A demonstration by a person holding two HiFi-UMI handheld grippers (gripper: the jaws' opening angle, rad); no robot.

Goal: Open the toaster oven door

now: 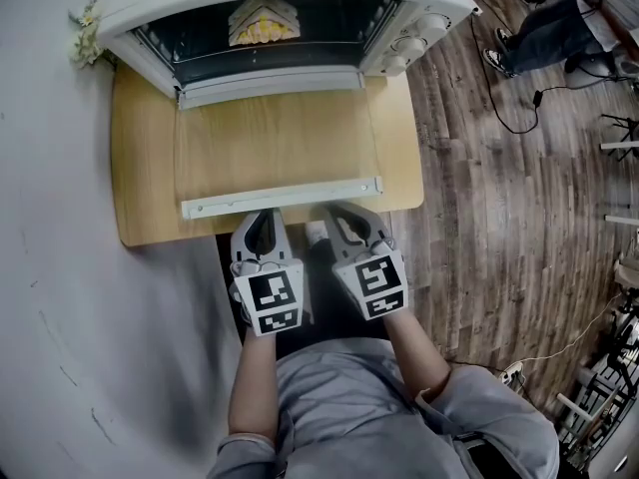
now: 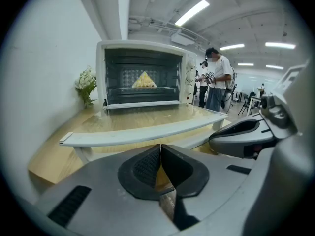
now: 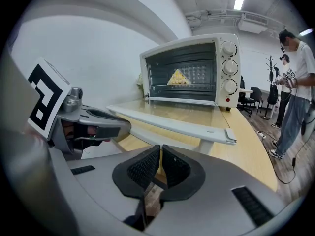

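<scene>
The white toaster oven point(image 1: 290, 8) stands at the back of the wooden table point(image 1: 140, 208). Its glass door point(image 1: 280, 143) lies folded down flat, with the white handle bar point(image 1: 282, 197) close to the table's front edge. A yellow triangular piece of food point(image 1: 264, 23) sits on the rack inside. My left gripper point(image 1: 262, 230) and right gripper point(image 1: 344, 226) hang side by side just in front of the handle, off the table edge and touching nothing. In the left gripper view the left gripper point(image 2: 160, 149) is shut and empty below the handle point(image 2: 142, 132). The right gripper point(image 3: 161, 151) also has its pads together, empty.
A small bunch of flowers point(image 1: 85, 33) stands at the oven's left by the white wall. Wood floor with a black cable point(image 1: 519, 108) lies to the right. People point(image 2: 216, 77) stand further back in the room, with chairs behind them.
</scene>
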